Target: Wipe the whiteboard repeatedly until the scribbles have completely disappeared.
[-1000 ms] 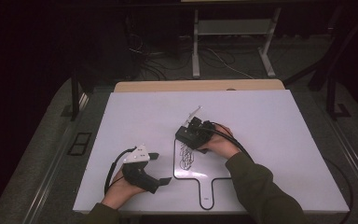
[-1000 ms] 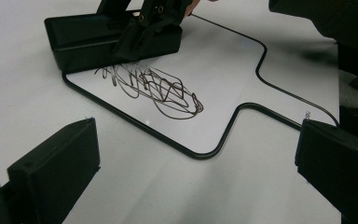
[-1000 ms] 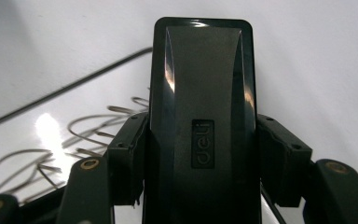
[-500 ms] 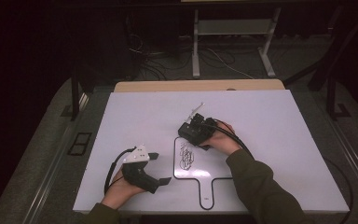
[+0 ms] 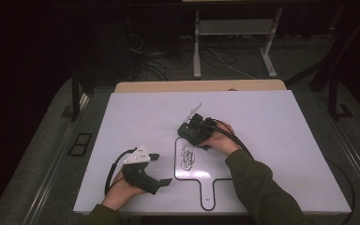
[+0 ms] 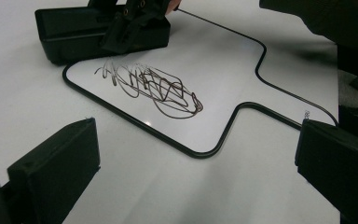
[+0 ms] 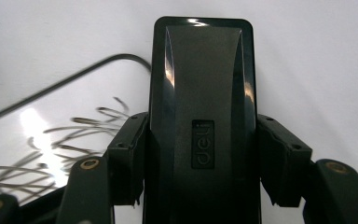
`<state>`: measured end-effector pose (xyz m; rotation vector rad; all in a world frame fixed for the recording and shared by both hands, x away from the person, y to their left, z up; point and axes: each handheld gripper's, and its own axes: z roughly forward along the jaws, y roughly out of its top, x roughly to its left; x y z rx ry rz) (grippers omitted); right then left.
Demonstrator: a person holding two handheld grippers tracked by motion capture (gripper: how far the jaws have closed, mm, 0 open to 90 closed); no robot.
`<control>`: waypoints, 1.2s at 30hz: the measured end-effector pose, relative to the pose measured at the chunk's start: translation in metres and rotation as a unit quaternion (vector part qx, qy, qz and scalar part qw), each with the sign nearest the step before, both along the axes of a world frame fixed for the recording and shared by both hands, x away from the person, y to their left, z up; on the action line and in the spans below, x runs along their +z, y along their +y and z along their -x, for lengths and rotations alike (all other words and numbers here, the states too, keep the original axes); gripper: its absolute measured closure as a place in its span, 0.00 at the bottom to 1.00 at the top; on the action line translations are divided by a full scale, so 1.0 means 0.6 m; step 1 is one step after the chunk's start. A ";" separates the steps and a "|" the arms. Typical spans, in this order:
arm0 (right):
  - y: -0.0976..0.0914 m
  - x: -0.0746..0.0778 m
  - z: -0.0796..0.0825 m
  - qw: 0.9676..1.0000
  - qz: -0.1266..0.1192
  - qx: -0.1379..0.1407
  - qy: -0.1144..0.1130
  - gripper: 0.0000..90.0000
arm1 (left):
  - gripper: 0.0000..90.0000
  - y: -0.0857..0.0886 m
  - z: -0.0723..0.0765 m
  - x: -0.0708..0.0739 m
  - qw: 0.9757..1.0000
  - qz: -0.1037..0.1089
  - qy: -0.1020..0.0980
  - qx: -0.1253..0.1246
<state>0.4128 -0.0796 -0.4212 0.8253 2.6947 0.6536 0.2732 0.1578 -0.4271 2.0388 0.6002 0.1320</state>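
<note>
1. The white rectangular table top (image 5: 272, 140) carried everything; its near edge was cut off by the person's forearms in the high view.
2. The paddle-shaped white drawing board with a thin black border (image 5: 205, 161) lay flat just ahead of the left gripper's jaws, its dark scribble (image 6: 151, 88) plain in the left gripper view.
3. The right hand (image 5: 220, 139) reached in from the board's right side, the dark sleeve (image 5: 258, 187) covering the forearm.
4. The right gripper (image 7: 200, 163) had its jaws pinched on the flanks of a black rectangular plastic eraser block (image 7: 200, 93), which rested at the board's far corner, beside the scribble. The block's underside was hidden.
5. The left hand (image 5: 122, 190) rested low on the table, holding the left gripper (image 6: 191, 186) level, jaws spread wide with nothing between them.
</note>
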 end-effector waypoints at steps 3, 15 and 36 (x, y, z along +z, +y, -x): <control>-0.007 0.000 -0.007 1.000 -0.002 -0.008 0.003 0.43 | 0.00 0.000 0.000 0.000 1.000 -0.001 -0.001 -0.001; 0.013 0.000 0.008 1.000 -0.002 0.014 0.002 0.43 | 0.00 -0.001 0.001 0.001 1.000 -0.001 0.000 0.000; -0.002 0.001 -0.003 1.000 0.011 -0.011 -0.006 0.43 | 0.00 0.000 0.001 0.001 1.000 -0.002 -0.002 0.000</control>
